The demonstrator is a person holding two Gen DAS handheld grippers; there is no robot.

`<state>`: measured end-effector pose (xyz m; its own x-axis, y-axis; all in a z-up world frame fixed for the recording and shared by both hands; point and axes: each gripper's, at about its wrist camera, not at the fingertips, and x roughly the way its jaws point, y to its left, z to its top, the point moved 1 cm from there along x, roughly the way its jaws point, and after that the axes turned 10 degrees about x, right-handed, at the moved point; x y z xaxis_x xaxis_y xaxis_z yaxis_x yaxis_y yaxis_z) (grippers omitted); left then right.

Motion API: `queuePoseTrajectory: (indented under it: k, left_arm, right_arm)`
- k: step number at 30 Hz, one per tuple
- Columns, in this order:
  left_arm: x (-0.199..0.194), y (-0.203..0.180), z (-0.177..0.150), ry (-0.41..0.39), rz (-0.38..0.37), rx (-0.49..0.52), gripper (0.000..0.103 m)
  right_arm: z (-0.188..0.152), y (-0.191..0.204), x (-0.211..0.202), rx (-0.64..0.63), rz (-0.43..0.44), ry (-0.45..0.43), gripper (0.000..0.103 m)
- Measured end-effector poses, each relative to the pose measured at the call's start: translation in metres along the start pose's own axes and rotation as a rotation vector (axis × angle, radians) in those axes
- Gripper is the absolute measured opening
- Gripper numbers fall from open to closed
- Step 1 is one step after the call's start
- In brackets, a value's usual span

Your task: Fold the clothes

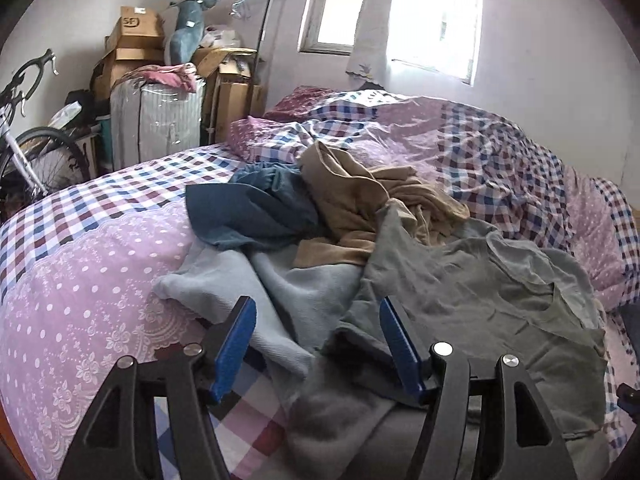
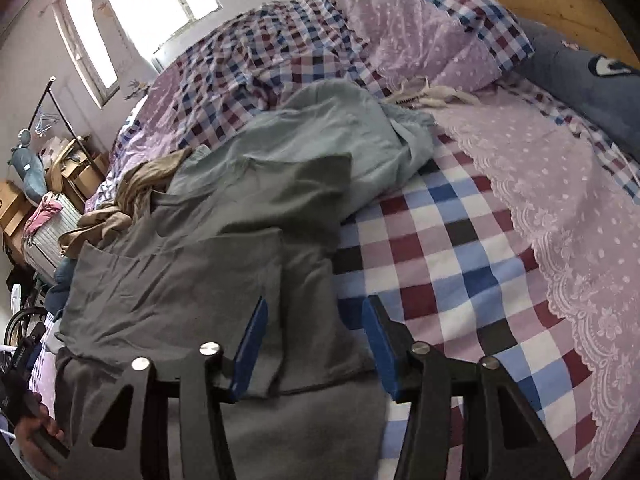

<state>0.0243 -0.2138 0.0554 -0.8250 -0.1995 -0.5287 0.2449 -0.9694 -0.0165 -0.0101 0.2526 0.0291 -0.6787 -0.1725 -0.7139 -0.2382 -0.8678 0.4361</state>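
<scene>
A grey T-shirt (image 1: 480,304) lies spread on the bed, also in the right wrist view (image 2: 192,280). Beside it lie a pale blue garment (image 1: 288,280), a dark blue garment (image 1: 256,212) and a tan garment (image 1: 360,204). A pale green-grey garment (image 2: 328,136) lies beyond the T-shirt. My left gripper (image 1: 316,312) is open and empty, over the T-shirt's left edge and the pale blue garment. My right gripper (image 2: 316,312) is open and empty, over the T-shirt's right edge.
The bed has a checked and pink dotted cover (image 2: 460,240), a rumpled duvet (image 1: 480,152) and pillows (image 2: 440,32) by a wooden headboard (image 2: 560,0). Boxes (image 1: 136,36), a suitcase (image 1: 156,116) and a bicycle (image 1: 24,132) stand beside the bed.
</scene>
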Motion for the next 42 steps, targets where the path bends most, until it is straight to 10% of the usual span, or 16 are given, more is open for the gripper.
queuePoseTrajectory:
  k: [3,10,19,30,42]
  left_arm:
    - [0.004,-0.009,-0.001,0.015,-0.015,0.018,0.068]
    - [0.002,-0.019,0.000,0.005,-0.067,0.036,0.068]
    - [-0.024,-0.023,-0.011,0.004,-0.310,0.068,0.068]
    - [-0.093,0.026,-0.046,-0.040,-0.387,0.028,0.068]
    - [-0.133,0.118,-0.087,0.065,-0.389,-0.110,0.069]
  right_arm:
    - [-0.003,-0.008,0.005,0.008,-0.026,0.028,0.014]
    - [-0.004,0.008,-0.022,-0.107,-0.118,-0.101,0.013]
    - [-0.028,0.042,-0.080,-0.129,-0.075,-0.264,0.014]
    - [-0.129,0.087,-0.152,-0.236,0.057,-0.286,0.048]
    - [-0.198,0.126,-0.185,-0.297,0.179,-0.232,0.052]
